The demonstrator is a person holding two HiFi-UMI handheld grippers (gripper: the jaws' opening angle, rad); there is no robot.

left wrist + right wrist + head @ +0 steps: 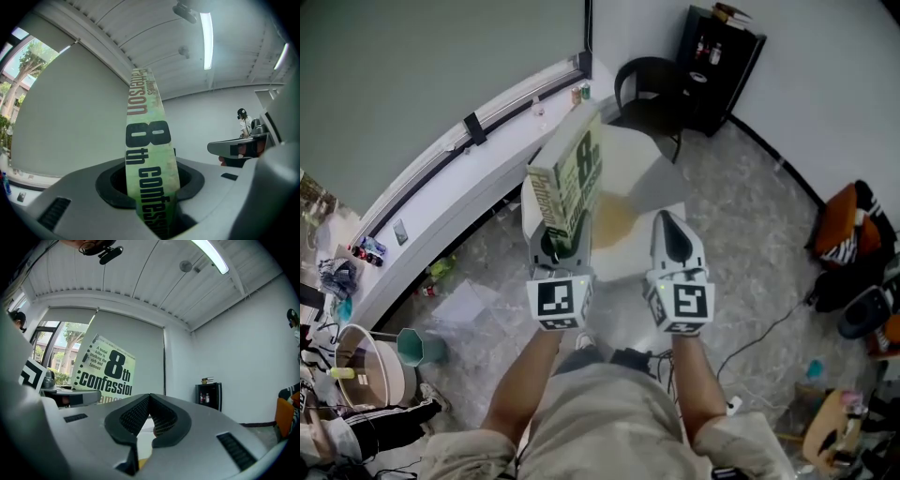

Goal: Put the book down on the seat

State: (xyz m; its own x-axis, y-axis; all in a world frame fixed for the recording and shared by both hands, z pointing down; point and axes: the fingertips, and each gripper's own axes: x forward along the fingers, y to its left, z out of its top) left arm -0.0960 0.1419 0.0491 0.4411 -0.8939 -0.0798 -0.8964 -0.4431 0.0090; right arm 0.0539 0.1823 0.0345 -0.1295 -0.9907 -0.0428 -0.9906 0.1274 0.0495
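A green paperback book [572, 178] stands upright, spine toward me, with my left gripper [565, 242] shut on its lower edge. In the left gripper view its spine [147, 154] rises from between the jaws, and both pads press on it. The right gripper view shows its front cover [105, 371] off to the left. My right gripper [672, 223] is held beside the left one, jaws together with nothing between them [149, 401]. Both hover over a white seat [642, 173] with a yellowish patch, just beyond the grippers.
A black chair [652, 89] and a black cabinet [717, 66] stand past the seat. A long white window ledge [459, 178] runs along the left. A teal cup [417, 347], an orange bag [848, 225] and a cable [759, 337] lie on the floor.
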